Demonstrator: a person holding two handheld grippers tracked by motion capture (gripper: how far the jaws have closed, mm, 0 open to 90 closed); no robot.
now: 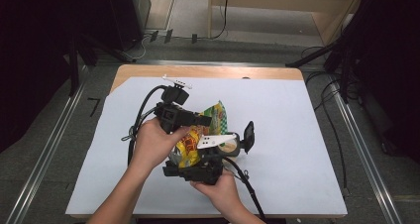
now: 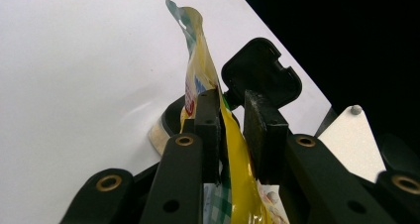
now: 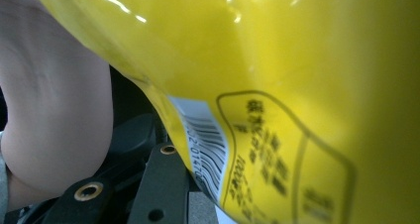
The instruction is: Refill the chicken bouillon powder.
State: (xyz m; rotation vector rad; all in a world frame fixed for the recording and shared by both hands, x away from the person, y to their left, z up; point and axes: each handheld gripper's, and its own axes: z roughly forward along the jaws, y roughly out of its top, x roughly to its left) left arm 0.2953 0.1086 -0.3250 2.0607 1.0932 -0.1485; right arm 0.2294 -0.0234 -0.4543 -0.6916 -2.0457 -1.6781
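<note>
Above the white sheet [image 1: 297,149], both grippers hold one yellow snack bag [image 1: 190,144]. Left gripper [image 2: 233,130] pinches its edge (jaws narrow); right gripper [image 1: 195,170] clamps its body

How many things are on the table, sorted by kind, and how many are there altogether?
Snack bags: 1, the yellow snack bag, held up above the table
Round containers with a black flip lid: 1, the container
Tongs: 2, the left tongs and the right tongs
White sheets covering the table: 1, the white sheet
Total: 5
</note>
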